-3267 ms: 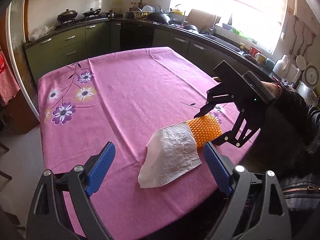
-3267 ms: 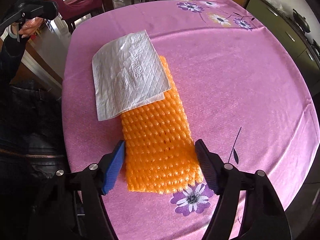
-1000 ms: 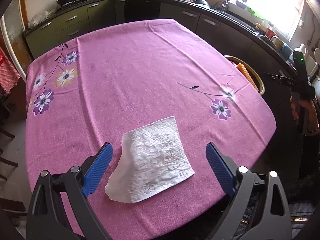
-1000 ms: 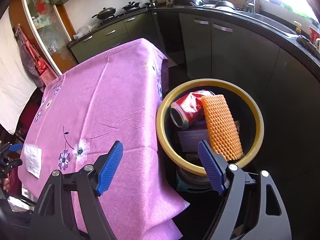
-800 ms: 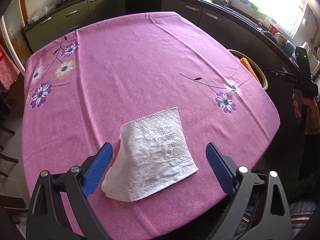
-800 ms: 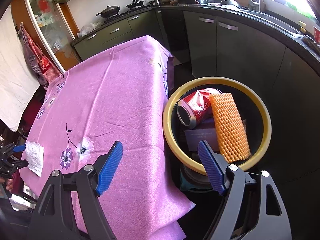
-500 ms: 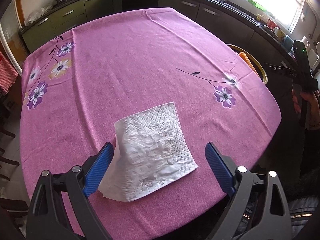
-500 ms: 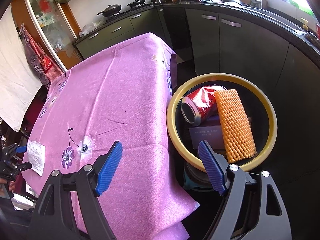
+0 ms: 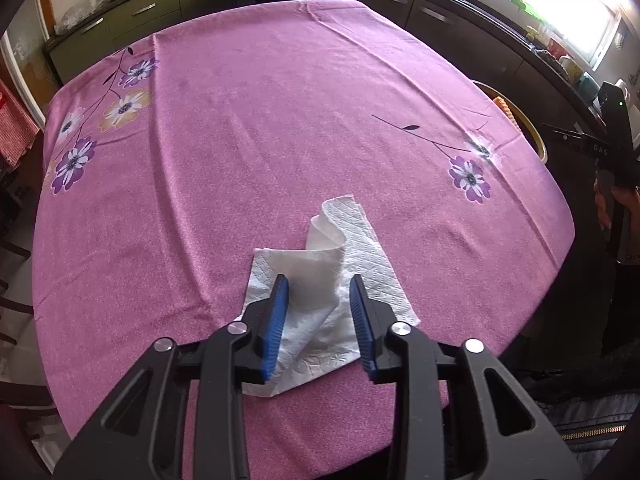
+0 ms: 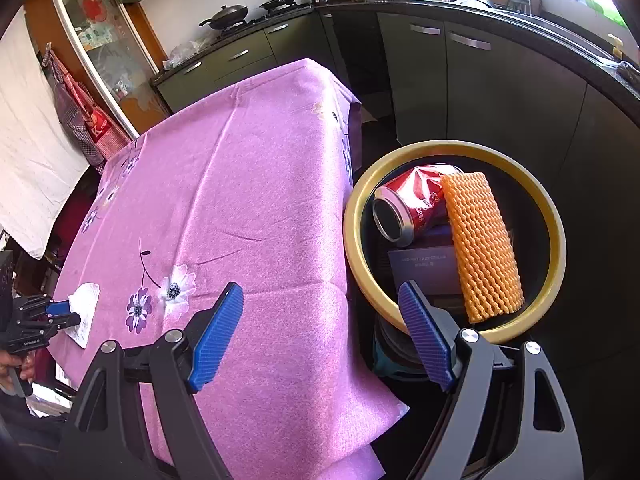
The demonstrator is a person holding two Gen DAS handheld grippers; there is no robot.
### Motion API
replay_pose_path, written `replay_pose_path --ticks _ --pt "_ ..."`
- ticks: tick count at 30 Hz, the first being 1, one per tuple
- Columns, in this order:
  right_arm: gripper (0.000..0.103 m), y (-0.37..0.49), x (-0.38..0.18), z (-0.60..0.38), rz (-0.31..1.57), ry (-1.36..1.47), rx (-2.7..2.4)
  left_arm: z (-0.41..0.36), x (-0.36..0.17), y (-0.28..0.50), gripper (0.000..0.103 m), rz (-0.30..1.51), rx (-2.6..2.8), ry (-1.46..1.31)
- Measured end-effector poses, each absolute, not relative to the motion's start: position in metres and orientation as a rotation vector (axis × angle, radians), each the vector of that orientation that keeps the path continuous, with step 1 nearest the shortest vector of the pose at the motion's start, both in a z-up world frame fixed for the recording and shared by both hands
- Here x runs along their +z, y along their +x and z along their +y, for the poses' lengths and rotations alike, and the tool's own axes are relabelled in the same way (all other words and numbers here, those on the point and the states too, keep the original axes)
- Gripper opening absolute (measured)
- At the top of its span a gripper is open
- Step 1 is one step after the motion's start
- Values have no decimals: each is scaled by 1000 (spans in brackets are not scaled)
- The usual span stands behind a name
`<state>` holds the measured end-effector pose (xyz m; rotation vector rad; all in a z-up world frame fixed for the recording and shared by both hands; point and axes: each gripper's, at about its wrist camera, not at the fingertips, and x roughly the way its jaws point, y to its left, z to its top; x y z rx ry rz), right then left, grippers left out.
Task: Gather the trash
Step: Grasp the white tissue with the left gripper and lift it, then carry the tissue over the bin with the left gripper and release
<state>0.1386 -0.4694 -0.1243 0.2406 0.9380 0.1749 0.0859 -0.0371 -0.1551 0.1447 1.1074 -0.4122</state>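
Observation:
A white paper napkin (image 9: 370, 246) lies near the front edge of the pink-clothed table (image 9: 280, 120). My left gripper (image 9: 318, 280) points down at it. Its jaws are closing and the blue pads squeeze the napkin's middle into a raised fold. In the right wrist view the same napkin (image 10: 86, 300) and left gripper (image 10: 60, 314) show small at the far left. My right gripper (image 10: 320, 292) hangs open and empty over the table's corner, beside the yellow-rimmed bin (image 10: 352, 248). The bin holds an orange foam net (image 10: 480, 240), a crushed red can (image 10: 416, 200) and a dark box (image 10: 424, 264).
The bin's rim (image 9: 532, 132) peeks past the table's right edge. Dark kitchen cabinets (image 10: 440, 80) and a counter with pans stand beyond the table. A hand (image 9: 604, 208) is at the right edge. A chair and hanging cloths stand to the left.
The left jaws have come together from wide apart and bunched the flat napkin into a fold. The right gripper has stayed open near the bin, where the foam net dropped earlier.

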Motion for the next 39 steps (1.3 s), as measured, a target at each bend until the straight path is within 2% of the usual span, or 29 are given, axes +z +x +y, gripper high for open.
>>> replay_pose_path --ticks 8,23,33,39 --pt "79 139 -124 -466 936 243 183 -29 -146 86 6 1063 -392 133" --pt "82 121 -112 -480 895 254 140 -54 -78 88 5 895 -479 226" --pt "82 91 -112 -521 856 312 13 -167 -24 128 5 786 -761 358" --pt "82 76 -118 -545 846 349 -49 -261 -21 153 5 764 -922 429"
